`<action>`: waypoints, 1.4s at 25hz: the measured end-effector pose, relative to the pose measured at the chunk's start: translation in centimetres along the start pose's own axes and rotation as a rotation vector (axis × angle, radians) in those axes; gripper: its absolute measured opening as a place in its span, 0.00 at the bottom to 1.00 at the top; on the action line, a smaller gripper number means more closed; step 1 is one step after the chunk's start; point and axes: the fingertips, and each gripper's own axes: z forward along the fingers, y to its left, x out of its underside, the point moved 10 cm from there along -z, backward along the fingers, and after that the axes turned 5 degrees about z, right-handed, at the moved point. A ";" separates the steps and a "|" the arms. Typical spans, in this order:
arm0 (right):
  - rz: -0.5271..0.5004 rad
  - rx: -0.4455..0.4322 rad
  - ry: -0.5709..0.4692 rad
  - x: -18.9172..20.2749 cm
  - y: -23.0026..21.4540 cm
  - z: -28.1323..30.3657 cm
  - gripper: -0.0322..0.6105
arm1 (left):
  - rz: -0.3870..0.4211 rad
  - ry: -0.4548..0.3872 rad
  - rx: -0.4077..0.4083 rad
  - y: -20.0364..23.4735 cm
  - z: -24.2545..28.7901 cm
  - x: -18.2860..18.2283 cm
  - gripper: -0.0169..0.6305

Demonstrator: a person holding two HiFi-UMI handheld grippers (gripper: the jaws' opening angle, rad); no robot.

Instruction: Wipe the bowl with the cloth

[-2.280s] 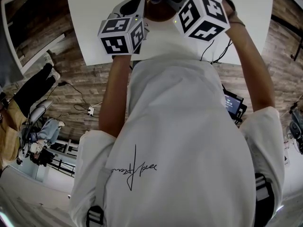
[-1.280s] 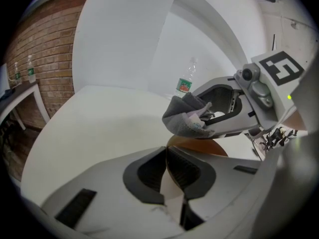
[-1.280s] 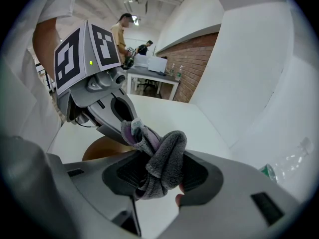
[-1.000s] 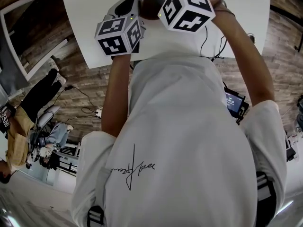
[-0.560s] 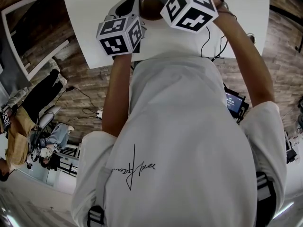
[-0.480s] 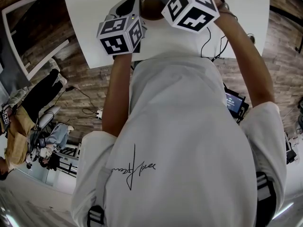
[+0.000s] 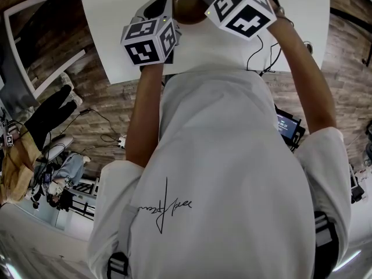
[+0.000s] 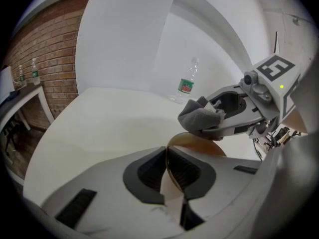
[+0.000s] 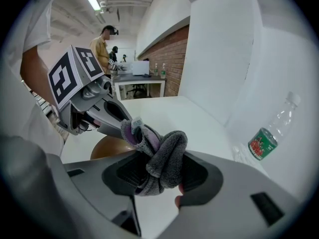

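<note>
Left tongs are pinched tight on the near rim of the brown bowl, which is at the white bench right in front of the person. Just right of the bowl's middle, the right tongs are clamped on a bunched-up grey cloth, close above its far edge. A water bottle stands well past the bowl.
</note>
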 end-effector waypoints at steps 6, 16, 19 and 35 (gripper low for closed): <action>0.032 0.003 0.004 0.6 0.0 -0.5 0.33 | -0.004 -0.003 -0.007 0.0 0.1 0.0 0.05; 0.067 0.028 0.005 1.5 0.3 -1.3 0.33 | -0.016 -0.007 -0.018 -0.3 0.0 -0.3 0.05; 0.083 0.029 0.000 1.8 0.5 -1.7 0.33 | -0.015 -0.007 -0.023 -0.6 -0.2 -0.2 0.05; 0.147 0.065 0.010 3.0 1.8 -3.0 0.33 | -0.014 -0.001 -0.044 -0.7 -0.4 0.2 0.05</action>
